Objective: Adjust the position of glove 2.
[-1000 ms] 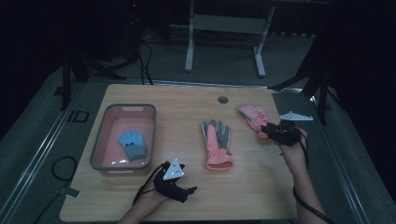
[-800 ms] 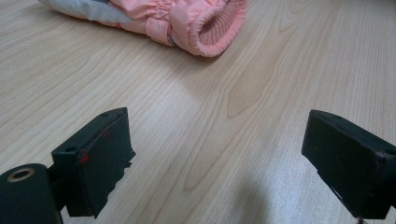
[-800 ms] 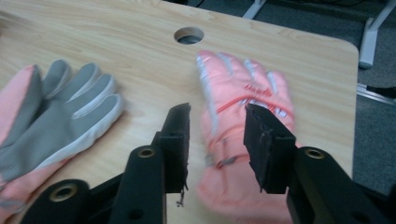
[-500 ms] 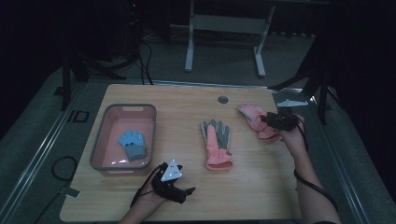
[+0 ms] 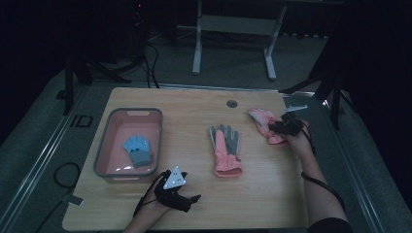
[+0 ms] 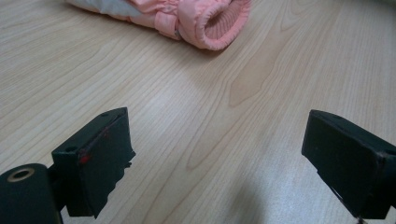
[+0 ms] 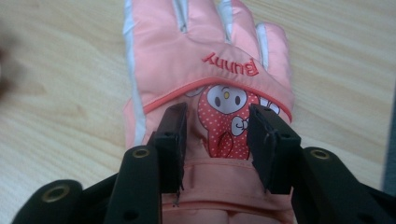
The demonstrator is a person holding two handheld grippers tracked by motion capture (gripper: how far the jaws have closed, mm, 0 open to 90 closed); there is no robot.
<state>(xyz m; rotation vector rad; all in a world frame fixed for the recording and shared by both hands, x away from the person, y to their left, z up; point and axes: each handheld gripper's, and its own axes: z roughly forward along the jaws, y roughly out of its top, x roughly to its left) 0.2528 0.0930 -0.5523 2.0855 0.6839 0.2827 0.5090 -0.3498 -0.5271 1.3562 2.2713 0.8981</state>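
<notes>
Wooden table [image 5: 272,194] with 3 gloves and 1 tray. Pink tray [image 5: 108,145] at the left, a blue glove [image 5: 138,150] lying inside on its floor. Near the middle, a pink and grey glove [image 5: 225,148] flat on the wood, fingers pointing far, cuff toward the near edge. At the far right, a second pink glove [image 5: 262,121] lying flat, fingers angled far and left.

Right gripper [image 5: 285,127] over the cuff end of that pink glove [image 7: 205,84], held from the near right by the right hand [image 5: 299,141]. Jaws partly closed, 1 on each side of a raised fold of fabric at the printed bunny patch (the word "Bunny" embroidered above it, upside down from this camera); both pads touching the cloth, fold squeezed up between them.

Left gripper [image 5: 177,194] low at the near edge, just in front of the tray's near right corner, grey three-cornered plate on top. Jaws spread wide, nothing between them but bare wood [image 6: 224,140]. Ribbed cuff of the pink and grey glove [image 6: 210,23] beyond them, well apart.
</notes>
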